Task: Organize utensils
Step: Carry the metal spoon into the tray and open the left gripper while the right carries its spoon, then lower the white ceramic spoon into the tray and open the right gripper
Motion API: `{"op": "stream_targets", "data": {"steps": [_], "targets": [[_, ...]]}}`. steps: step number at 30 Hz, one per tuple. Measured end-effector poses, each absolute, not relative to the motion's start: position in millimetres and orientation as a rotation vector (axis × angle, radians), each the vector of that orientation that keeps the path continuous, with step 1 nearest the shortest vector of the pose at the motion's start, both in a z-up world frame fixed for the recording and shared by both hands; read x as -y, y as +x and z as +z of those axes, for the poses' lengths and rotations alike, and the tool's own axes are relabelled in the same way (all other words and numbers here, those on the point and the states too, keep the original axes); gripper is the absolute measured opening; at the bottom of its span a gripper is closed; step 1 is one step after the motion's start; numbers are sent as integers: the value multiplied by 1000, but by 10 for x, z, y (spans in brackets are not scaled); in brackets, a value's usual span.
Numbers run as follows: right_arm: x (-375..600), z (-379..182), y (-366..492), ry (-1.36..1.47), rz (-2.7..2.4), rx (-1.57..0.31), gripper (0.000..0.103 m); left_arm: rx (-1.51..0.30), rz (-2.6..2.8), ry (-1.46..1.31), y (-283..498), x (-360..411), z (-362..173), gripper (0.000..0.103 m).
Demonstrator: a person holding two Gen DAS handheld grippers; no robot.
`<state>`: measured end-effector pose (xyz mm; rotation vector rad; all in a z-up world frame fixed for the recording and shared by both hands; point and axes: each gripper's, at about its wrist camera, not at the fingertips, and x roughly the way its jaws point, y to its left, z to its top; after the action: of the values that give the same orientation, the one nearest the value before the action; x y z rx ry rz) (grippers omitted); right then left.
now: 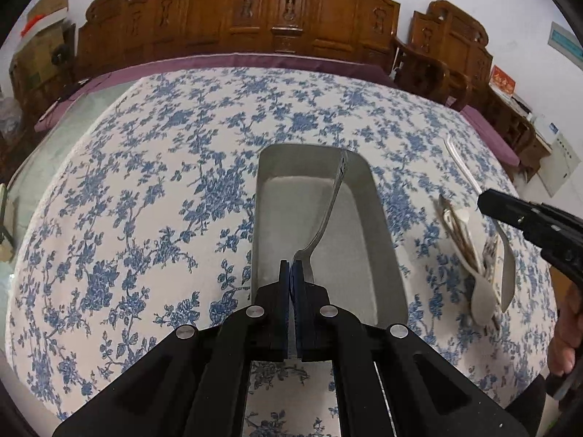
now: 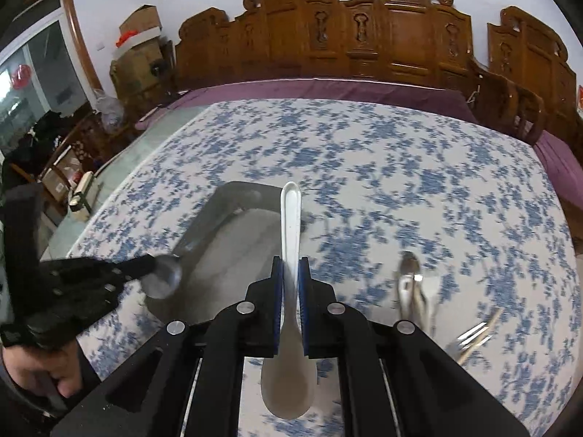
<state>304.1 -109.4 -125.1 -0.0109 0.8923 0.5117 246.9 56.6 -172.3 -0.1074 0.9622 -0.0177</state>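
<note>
Halfway, roughly: my left claw (image 1: 291,267) grips a metal spoon (image 1: 328,211) over the tray (image 1: 379,218); my right claw (image 2: 290,266) clamps a white spoon (image 2: 290,215); more utensils (image 1: 462,233) wait on the bench (image 1: 145,182).

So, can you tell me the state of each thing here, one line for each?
Left gripper: shut on the metal spoon.
Metal spoon: held by its bowl, handle leaning on the tray's far rim.
Right gripper: shut on the white spoon.
White spoon: held, handle pointing forward.
Tray: on the tablecloth, holding only the metal spoon.
Loose utensils: piled on the tablecloth, outside the tray.
</note>
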Motion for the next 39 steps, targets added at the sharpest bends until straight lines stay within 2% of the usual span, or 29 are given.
{"op": "stream_targets", "data": {"steps": [15, 39], "targets": [[743, -1344, 3135, 21, 526, -909, 10, -1006, -35, -113, 2569, -543, -1958, 3], [159, -1775, 3308, 36, 539, -978, 10, -895, -26, -57, 2314, -955, -1499, 3]]}}
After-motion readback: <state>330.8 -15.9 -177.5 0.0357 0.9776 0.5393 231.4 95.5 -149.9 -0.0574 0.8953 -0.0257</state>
